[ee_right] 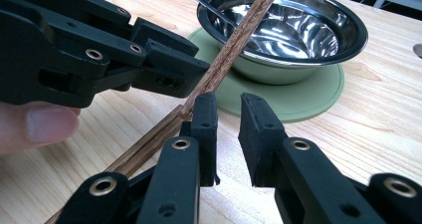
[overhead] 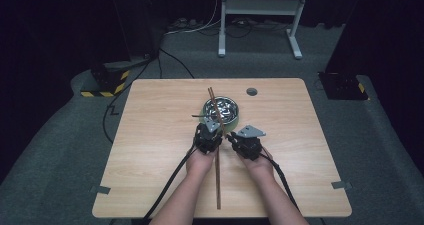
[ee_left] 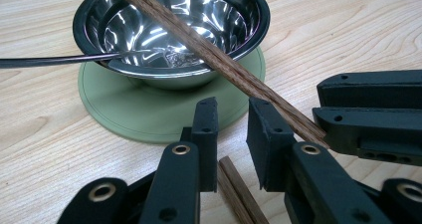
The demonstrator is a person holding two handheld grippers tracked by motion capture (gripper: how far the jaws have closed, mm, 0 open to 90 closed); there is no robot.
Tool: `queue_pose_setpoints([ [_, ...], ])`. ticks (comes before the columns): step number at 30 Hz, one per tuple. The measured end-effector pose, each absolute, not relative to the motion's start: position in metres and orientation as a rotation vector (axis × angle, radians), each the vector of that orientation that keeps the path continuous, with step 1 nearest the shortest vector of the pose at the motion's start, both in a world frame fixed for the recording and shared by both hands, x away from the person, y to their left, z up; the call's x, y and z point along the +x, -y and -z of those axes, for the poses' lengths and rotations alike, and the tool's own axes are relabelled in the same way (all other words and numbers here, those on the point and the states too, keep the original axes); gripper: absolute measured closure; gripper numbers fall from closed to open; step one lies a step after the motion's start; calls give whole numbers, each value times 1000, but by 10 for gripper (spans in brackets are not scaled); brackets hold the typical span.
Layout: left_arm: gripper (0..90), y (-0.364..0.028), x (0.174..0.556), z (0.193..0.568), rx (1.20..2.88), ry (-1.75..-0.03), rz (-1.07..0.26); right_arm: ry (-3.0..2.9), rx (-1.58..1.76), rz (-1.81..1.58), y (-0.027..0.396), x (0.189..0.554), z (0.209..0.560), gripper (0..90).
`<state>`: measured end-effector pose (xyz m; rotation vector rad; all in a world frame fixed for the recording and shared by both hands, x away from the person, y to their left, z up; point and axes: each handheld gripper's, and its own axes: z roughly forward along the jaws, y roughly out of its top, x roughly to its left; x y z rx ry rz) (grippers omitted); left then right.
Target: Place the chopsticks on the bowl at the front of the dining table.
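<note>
A steel bowl (overhead: 223, 110) (ee_left: 169, 30) (ee_right: 283, 30) stands on a round green mat (ee_left: 139, 109) (ee_right: 308, 99) at mid table. A thin metal utensil handle (ee_left: 40, 61) sticks out of it to the left. A long pair of wooden chopsticks (overhead: 218, 175) (ee_left: 219, 59) (ee_right: 149, 139) rests on the bowl's rim and slopes down toward the near edge. My left gripper (overhead: 212, 127) (ee_left: 233, 119) hovers open just before the mat, with a stretch of stick on the table beneath its gap. My right gripper (overhead: 231, 137) (ee_right: 229, 114) is open with nothing between its jaws; the sticks lie against the outside of its left jaw.
A small grey round insert (overhead: 251, 91) sits in the tabletop behind the bowl. On the floor beyond are a white desk frame (overhead: 260, 7), cables, and a black box with yellow stripes (overhead: 105, 82) at the back left. Bare wood lies to both sides.
</note>
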<state>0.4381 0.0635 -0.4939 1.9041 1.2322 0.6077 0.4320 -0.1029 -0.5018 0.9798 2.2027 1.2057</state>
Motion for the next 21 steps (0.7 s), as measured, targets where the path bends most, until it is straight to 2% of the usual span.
queue_pose_setpoints([
  [21,737,-68,439,494,1925,-1203,-601,-2218,938,-1188,97,428,502,769],
])
